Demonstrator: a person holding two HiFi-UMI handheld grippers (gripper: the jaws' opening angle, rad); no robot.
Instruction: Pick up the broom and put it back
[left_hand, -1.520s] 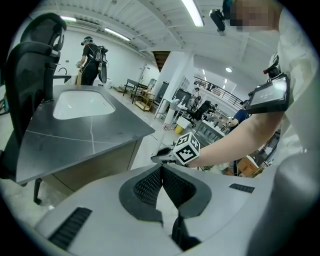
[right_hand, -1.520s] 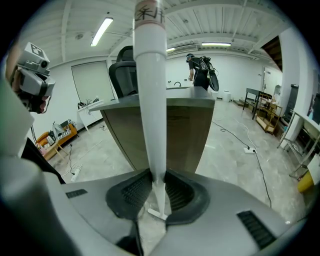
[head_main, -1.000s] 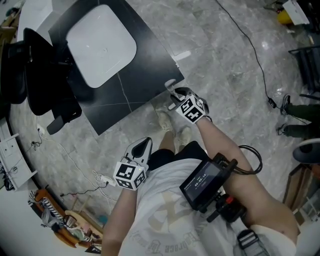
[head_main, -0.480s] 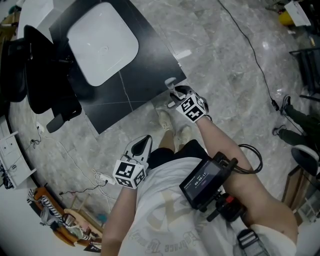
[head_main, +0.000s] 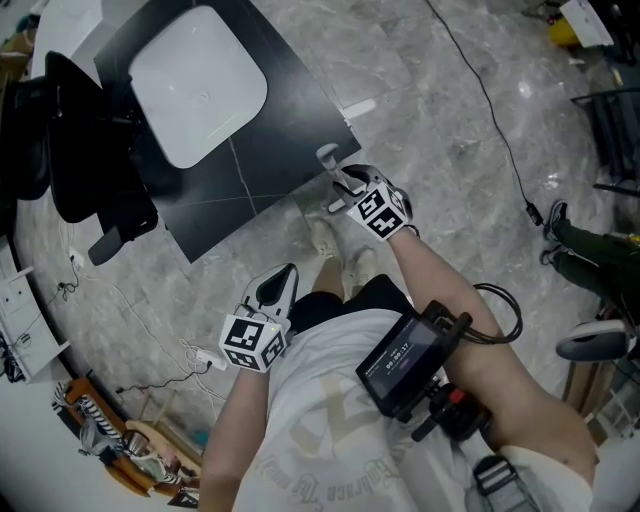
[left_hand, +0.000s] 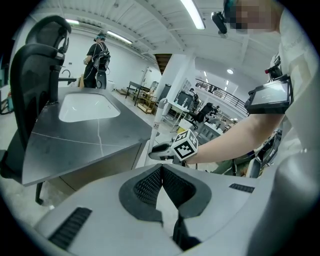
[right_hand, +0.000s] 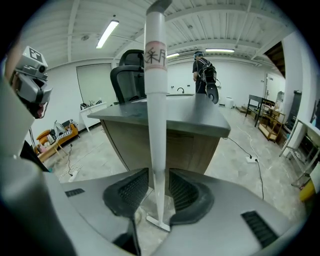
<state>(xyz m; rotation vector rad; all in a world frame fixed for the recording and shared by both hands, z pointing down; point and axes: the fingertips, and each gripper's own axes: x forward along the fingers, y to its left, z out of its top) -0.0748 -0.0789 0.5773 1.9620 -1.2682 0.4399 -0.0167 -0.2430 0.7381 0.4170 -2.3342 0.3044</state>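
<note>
The right gripper has just been opening its jaws, and they now stand spread. The broom stands upright between them, and neither pad presses on its pale handle. In the right gripper view the handle rises straight up the middle of the frame, with a label printed in red near the top, and a flat white piece at its foot rests on the grey marble floor. The broom stands just beside the corner of the dark-topped bench, which carries a white sink. A black office chair stands at the far side of the bench. The left gripper hangs low by the person's hip, well apart from the broom, with its jaws pressed together on nothing.
</note>
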